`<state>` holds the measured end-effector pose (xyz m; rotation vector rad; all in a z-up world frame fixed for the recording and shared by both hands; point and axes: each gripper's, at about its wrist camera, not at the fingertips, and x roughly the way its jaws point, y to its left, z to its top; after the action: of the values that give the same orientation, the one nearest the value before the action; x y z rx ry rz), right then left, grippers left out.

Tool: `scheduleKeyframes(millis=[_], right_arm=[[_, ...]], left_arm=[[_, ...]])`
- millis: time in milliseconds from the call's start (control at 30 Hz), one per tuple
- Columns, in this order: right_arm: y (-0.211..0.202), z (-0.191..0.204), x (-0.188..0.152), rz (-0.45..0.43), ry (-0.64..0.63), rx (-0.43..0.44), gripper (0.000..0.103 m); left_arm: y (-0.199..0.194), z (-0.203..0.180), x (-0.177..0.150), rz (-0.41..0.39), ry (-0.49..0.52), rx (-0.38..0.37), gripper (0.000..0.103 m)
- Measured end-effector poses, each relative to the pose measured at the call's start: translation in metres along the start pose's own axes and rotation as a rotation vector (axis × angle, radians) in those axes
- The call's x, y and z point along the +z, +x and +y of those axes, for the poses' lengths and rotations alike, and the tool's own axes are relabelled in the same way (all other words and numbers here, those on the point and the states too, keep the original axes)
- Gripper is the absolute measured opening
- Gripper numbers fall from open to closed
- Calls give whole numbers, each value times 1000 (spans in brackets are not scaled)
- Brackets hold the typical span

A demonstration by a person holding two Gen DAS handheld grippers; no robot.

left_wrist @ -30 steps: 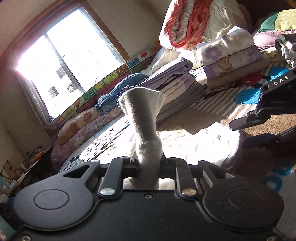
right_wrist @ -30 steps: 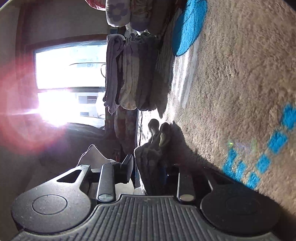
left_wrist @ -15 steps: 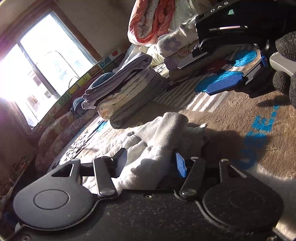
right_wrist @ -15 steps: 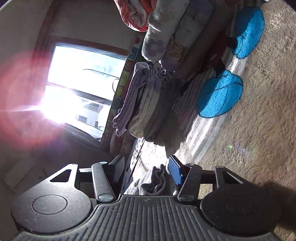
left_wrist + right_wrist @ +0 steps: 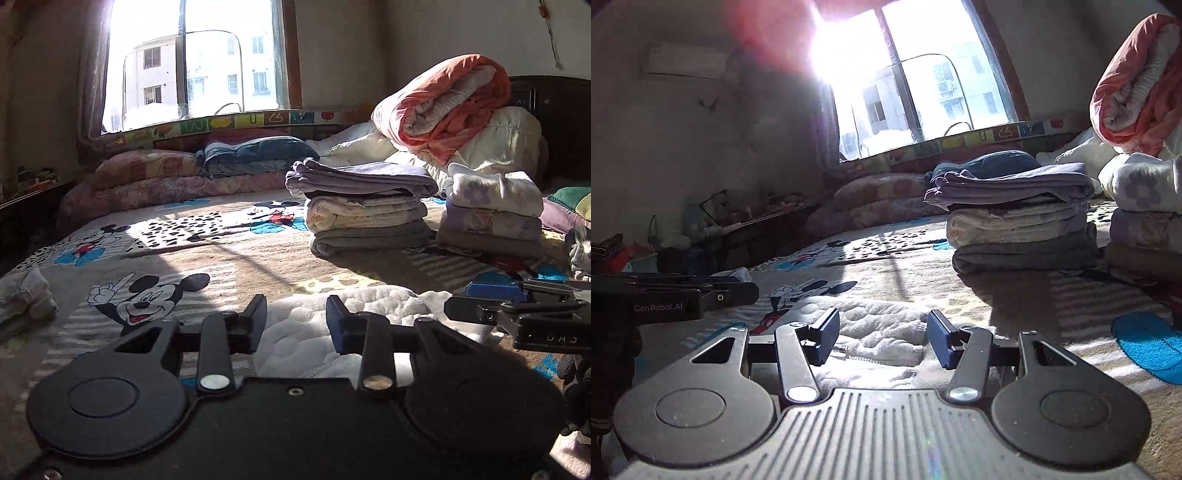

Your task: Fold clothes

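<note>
White fleecy quilted garment (image 5: 354,325) lies flat on the cartoon-print bed blanket (image 5: 207,258), long axis running left to right. Both tools sit low at its near edge: left tool (image 5: 296,324) spread, empty; right tool (image 5: 882,336) likewise, about equally near.

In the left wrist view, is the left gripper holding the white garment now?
No, the left gripper is open, and the white fleecy garment lies flat on the blanket, unpinched.

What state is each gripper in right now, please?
Left gripper: open, holding nothing, just above the white fleecy garment.
Right gripper: open, holding nothing, over the same garment.
</note>
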<state>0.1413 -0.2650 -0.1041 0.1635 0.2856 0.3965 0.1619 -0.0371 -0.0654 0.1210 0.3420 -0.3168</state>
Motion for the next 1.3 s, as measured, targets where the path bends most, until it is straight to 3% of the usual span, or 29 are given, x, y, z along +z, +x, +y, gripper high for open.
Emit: scheduleKeyframes(millis=[67,200,300,400,567,700,733,767,800,833,900,967,1000,1067,1133,1300], right_arm=[[9,1,-4,24,-16,-29,53],[30,-12,-12,134,8,-57,51],[37,-11,-16,179,3,-81,51],[44,-17,-18,197,24,-78,51],[41,-16,-19,196,22,-82,51],[5,-20,-12,66,78,-116,51],[-3,-23,-10,47,106,-129,51],[-11,-26,-9,35,136,-142,54],[-18,-36,-9,36,210,-146,60],[-24,-48,-12,35,309,-138,63],[-34,-73,-21,28,512,-118,75],[-37,-96,-34,42,715,-84,80],[-35,-100,-38,54,752,-73,80],[-31,-104,-41,77,791,-53,81],[-21,-103,-38,124,784,-31,88],[7,-99,-29,213,714,-49,91]], left_arm=[[20,0,-10,24,-15,-51,33],[65,-4,-37,147,50,-61,33],[76,-16,-41,162,141,-55,33],[82,-16,-43,163,143,-64,33],[81,-9,-46,162,122,-71,33],[72,-8,-42,143,102,-60,34],[67,-6,-40,131,79,-55,38],[56,1,-35,96,-6,-39,47],[45,10,-31,65,-87,-30,63],[33,18,-28,34,-168,-20,70],[18,38,-26,25,-328,-31,72],[9,60,-28,57,-488,-64,72],[7,70,-33,74,-567,-74,72],[7,86,-41,128,-699,-90,72],[14,100,-53,197,-834,-137,72],[28,102,-67,274,-939,-199,72]])
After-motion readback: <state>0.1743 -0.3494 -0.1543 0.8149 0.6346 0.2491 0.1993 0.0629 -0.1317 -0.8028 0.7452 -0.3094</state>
